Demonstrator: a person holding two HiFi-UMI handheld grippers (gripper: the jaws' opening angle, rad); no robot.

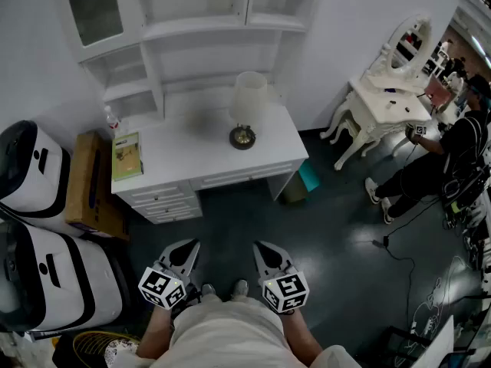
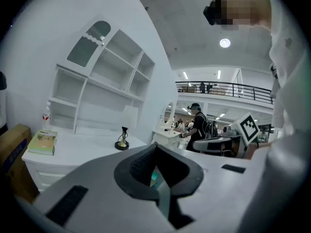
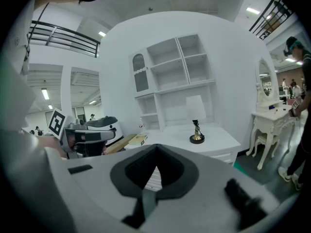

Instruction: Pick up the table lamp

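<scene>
The table lamp (image 1: 247, 107), with a white shade and a brass stem on a dark round base, stands upright at the right of the white desk (image 1: 180, 156). It is also seen in the left gripper view as the lamp (image 2: 124, 130) and in the right gripper view as the lamp (image 3: 196, 118). My left gripper (image 1: 186, 250) and right gripper (image 1: 266, 251) hang side by side over the dark floor, well short of the desk. Both point towards it, jaws shut and empty. The left gripper (image 2: 154, 145) and right gripper (image 3: 156, 147) show tips together with nothing between.
A green book (image 1: 126, 156) and a small bottle (image 1: 112, 121) sit at the desk's left end, under a white shelf unit (image 1: 192, 21). A cardboard box (image 1: 93, 184) and white machines (image 1: 34, 163) stand left. A white vanity table (image 1: 387, 102) and a person (image 1: 449, 156) are right.
</scene>
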